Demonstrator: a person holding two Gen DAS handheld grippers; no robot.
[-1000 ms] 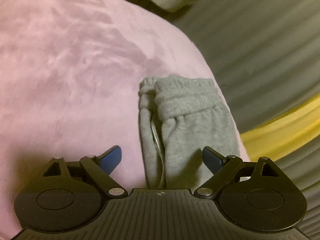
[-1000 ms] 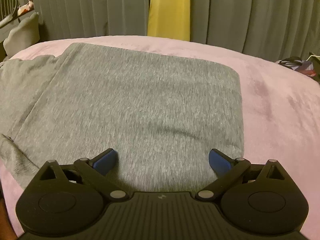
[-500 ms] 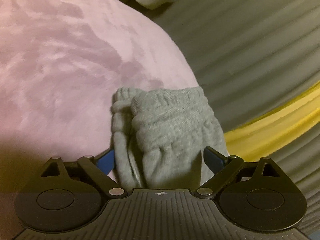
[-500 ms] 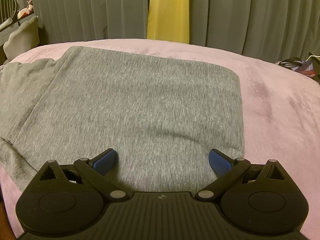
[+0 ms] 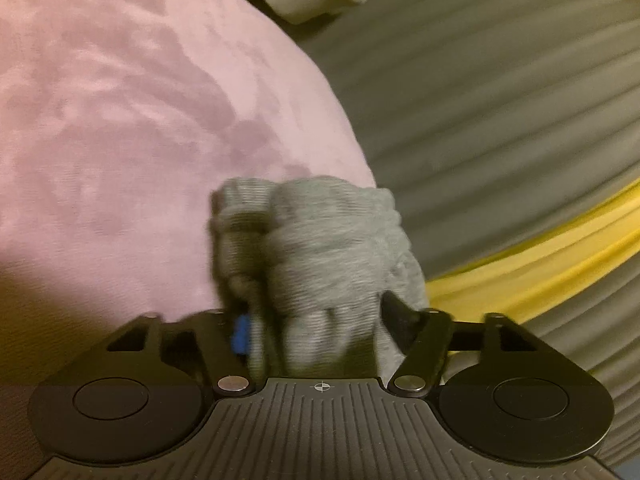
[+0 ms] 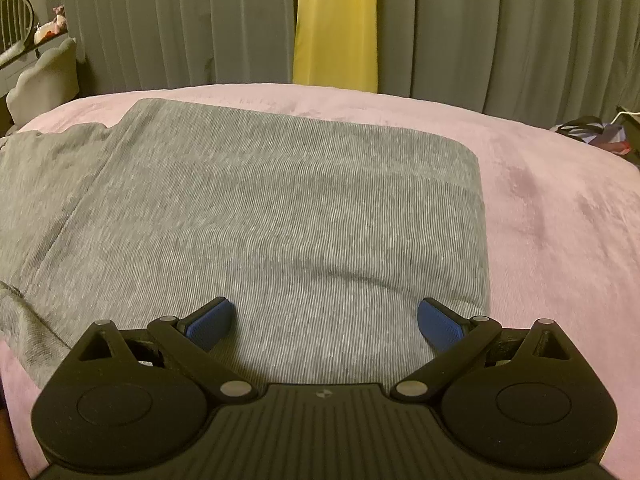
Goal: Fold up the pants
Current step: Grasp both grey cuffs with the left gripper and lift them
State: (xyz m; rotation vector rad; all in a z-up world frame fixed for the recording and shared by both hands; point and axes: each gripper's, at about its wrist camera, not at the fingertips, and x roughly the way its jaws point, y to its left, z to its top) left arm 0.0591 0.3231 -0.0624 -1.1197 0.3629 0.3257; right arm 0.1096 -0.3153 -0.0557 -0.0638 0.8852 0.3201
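Spread over the pink bed cover (image 6: 560, 216): grey pants (image 6: 256, 208), lying flat with the folded edge toward the cover's right side and the far edge near the grey curtains (image 6: 500, 28). Poised above the near part of the flat cloth: right gripper (image 6: 325, 322), jaws wide apart, blue pads (image 6: 438, 322) clear of the fabric, nothing held. Seen only from the left wrist: the pants' bunched, gathered end (image 5: 320, 248) near the cover's rounded edge, blurred. Straddling that bunch: left gripper (image 5: 316, 330), jaws just now closing and about two-thirds apart, cloth between them; left pad (image 5: 240, 334) against or just beside the fabric, right finger partly hidden behind it, so no telling whether the grip is yet firm. Seen only from the right wrist: a bundle of dark and coloured items (image 6: 592, 136) at the cover's far right edge. Common to both views: a yellow curtain strip (image 6: 336, 20) and a pale scalloped chair (image 6: 44, 80). No readable writing or brand anywhere.
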